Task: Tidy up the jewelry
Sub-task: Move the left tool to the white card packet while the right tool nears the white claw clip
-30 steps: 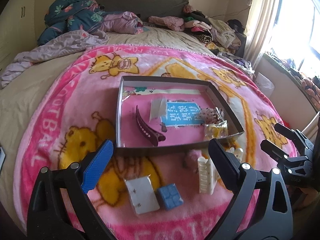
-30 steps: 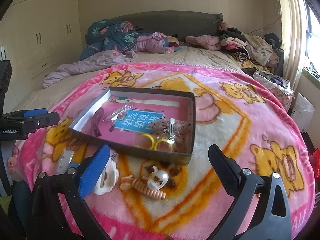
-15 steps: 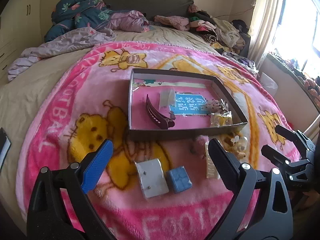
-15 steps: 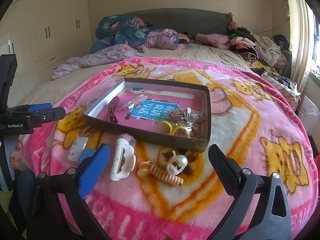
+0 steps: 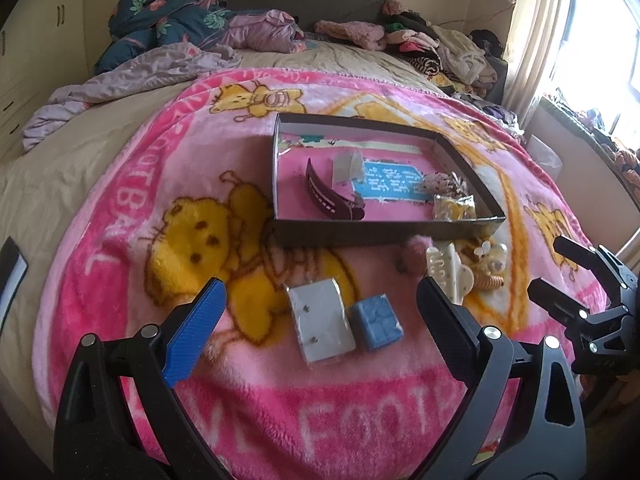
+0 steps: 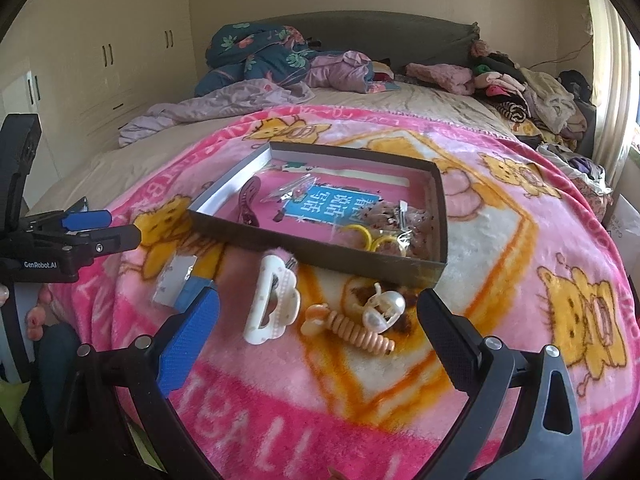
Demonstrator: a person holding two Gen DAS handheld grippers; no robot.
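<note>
While both tools hover over the pink blanket [image 5: 120, 208], the left gripper [image 5: 320, 320] and right gripper [image 6: 316, 332] stand spread wide, holding nothing. Shallow box [image 6: 372, 266] lies at twelve o'clock, containing a maroon clip [image 5: 324, 196] and bagged items. White claw clip [image 6: 270, 308], pearl clip [image 6: 386, 306] and blue box [image 5: 376, 322] lie outside, at its six o'clock edge.
</note>
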